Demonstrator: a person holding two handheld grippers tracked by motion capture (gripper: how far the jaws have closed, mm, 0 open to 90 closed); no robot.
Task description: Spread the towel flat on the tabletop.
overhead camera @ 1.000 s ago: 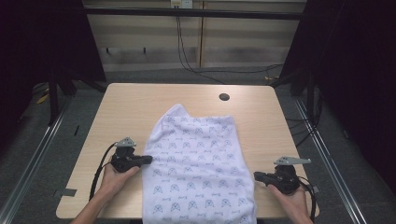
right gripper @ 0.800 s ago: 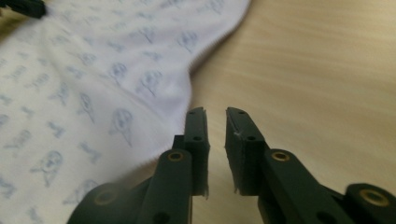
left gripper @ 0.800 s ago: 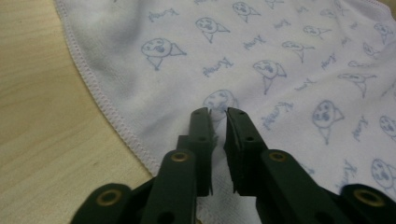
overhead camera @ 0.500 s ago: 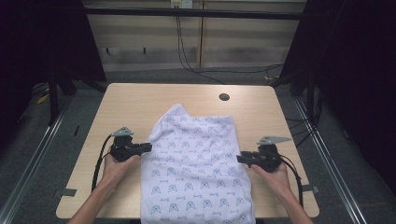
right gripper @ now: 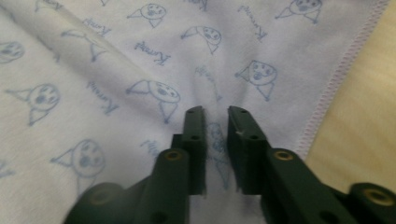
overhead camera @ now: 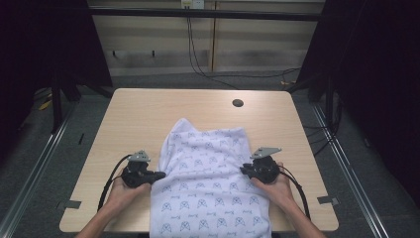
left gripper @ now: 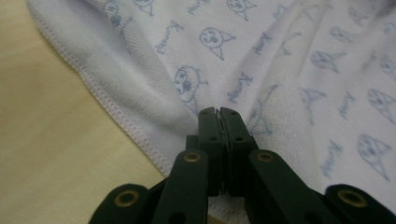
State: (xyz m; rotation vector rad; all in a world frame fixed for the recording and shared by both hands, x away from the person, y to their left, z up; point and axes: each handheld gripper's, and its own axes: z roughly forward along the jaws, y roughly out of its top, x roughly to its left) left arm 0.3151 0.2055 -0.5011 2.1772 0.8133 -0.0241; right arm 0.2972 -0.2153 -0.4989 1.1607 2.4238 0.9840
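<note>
A white cloth [overhead camera: 208, 188] printed with small blue faces lies on the wooden table [overhead camera: 138, 114] and hangs over its front edge. My left gripper [overhead camera: 161, 174] is at the cloth's left hem. In the left gripper view its jaws [left gripper: 218, 112] are pressed together on a puckered fold of the cloth [left gripper: 289, 70] just inside the stitched hem. My right gripper [overhead camera: 242, 170] rests on the cloth's right side. In the right gripper view its fingers [right gripper: 215, 112] stand a narrow gap apart, with the cloth [right gripper: 116, 60] lying flat between and under them.
A dark round hole [overhead camera: 237, 103] sits in the table near its far edge. Bare wood runs along both sides of the cloth and behind it. Metal rails [overhead camera: 44, 148] flank the table, and cables hang at the back wall.
The right gripper has moved forward and inward from the table's front right onto the cloth's right edge. The left gripper has edged forward along the left hem.
</note>
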